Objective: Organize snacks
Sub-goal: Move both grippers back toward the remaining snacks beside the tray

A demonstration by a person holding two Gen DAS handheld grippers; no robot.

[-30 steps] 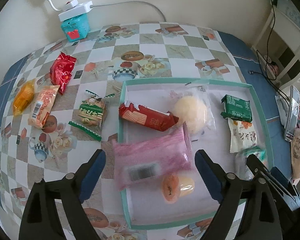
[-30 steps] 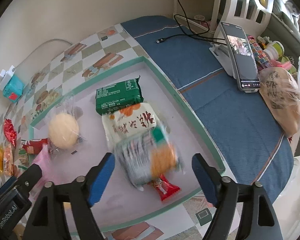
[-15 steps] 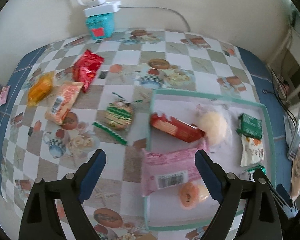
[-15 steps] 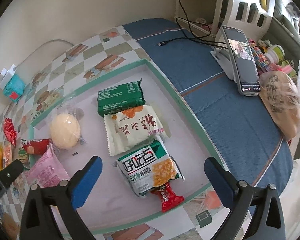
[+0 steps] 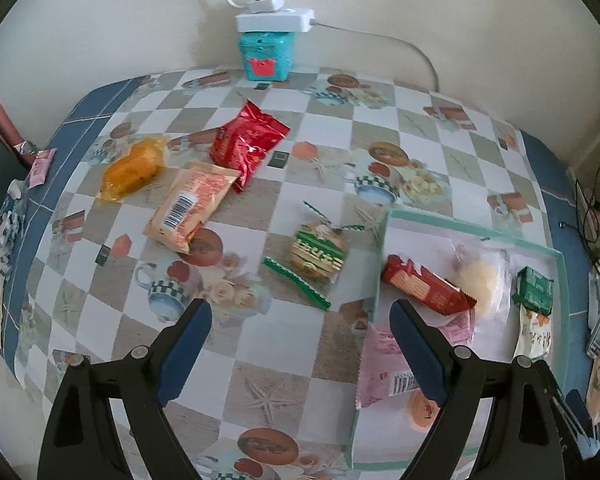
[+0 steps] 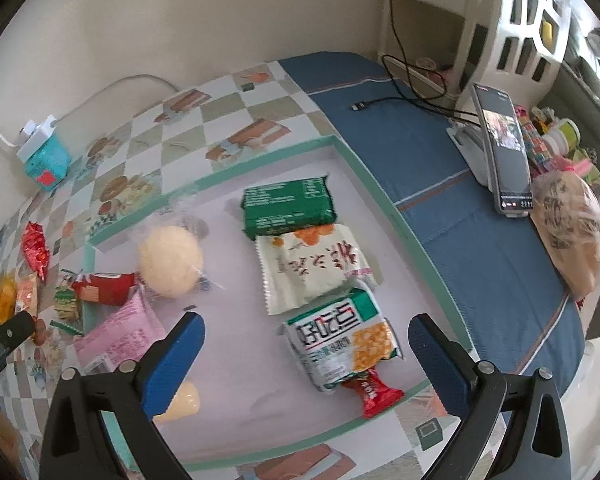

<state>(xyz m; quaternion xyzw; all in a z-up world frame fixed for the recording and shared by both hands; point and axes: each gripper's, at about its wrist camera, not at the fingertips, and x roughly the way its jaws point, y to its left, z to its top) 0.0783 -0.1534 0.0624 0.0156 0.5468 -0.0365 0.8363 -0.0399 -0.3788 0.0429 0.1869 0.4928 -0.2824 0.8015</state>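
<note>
- Here the left gripper (image 5: 300, 336) hangs with its jaws spread wide and nothing between them, above the checkered bench (image 5: 260, 360), just left of the tray's near-left corner.
- Just ahead of it lies a green-striped round snack (image 5: 318, 254) on the bench, close beside the tray's left wall.
- Farther out on the bench sit an orange barcode packet (image 5: 190, 206), a red foil packet (image 5: 246, 142) and a yellow-orange snack (image 5: 134, 166), grouped near one another.
- Likewise, the right gripper (image 6: 306, 344) is wide open and empty, poised over the green-rimmed tray (image 6: 380, 196).
- Between its fingers lies a green-and-white cracker packet (image 6: 342, 344), overlapping a small red packet (image 6: 372, 394) at the tray's near edge.
- Beyond that, in a row, lie a white packet (image 6: 312, 266) and a dark green packet (image 6: 288, 206).
- To the left in the tray are a round pale bun (image 6: 172, 260), a red bar (image 6: 106, 288), a pink packet (image 6: 120, 334) and an orange jelly cup (image 6: 182, 402).
- A phone on a stand (image 6: 500, 148) is at the right on the blue cloth, well apart from the tray.
</note>
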